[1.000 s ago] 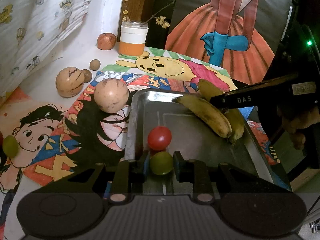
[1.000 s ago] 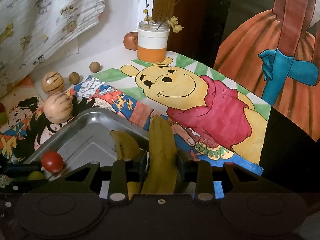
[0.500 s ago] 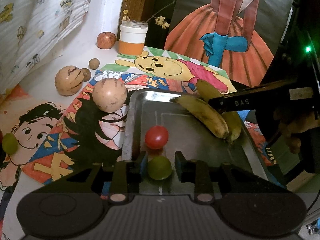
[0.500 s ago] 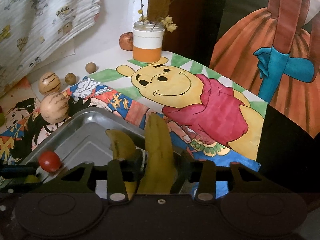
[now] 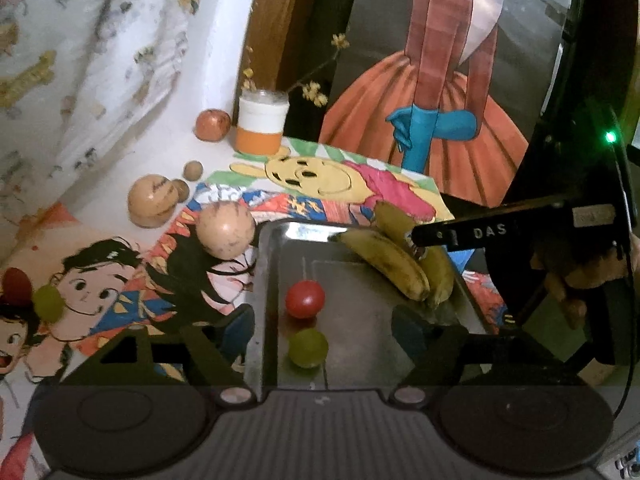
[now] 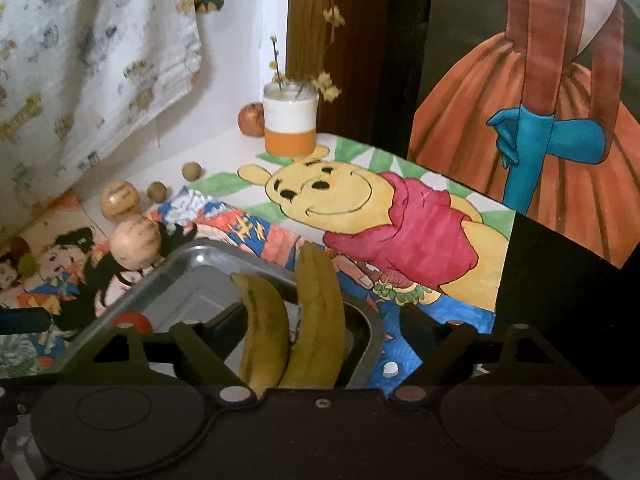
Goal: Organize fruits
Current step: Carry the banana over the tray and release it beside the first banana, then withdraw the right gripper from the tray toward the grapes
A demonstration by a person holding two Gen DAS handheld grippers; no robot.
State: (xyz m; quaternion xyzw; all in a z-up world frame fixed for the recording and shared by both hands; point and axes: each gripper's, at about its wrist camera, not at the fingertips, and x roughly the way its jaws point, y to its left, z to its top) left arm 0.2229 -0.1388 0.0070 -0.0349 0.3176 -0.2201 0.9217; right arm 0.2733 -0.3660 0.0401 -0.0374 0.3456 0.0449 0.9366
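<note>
A: Item one, lower frame, left wrist view?
B: Left gripper (image 5: 322, 328), jaws opening, pads clear of the green fruit (image 5: 308, 347) lying between them in the metal tray (image 5: 262, 280); red fruit (image 5: 305, 299) just beyond it

A: Right wrist view, lower centre?
B: Right gripper (image 6: 320, 330), jaws opening, two bananas (image 6: 294, 320) between them untouched, resting on the tray's rim

A: Farther back?
B: Two tan round fruits (image 5: 226, 230) left of the tray on cartoon drawings (image 5: 340, 178); orange-and-white jar (image 5: 262, 122) at upper centre, reddish fruit (image 5: 213, 125) beside it
</note>
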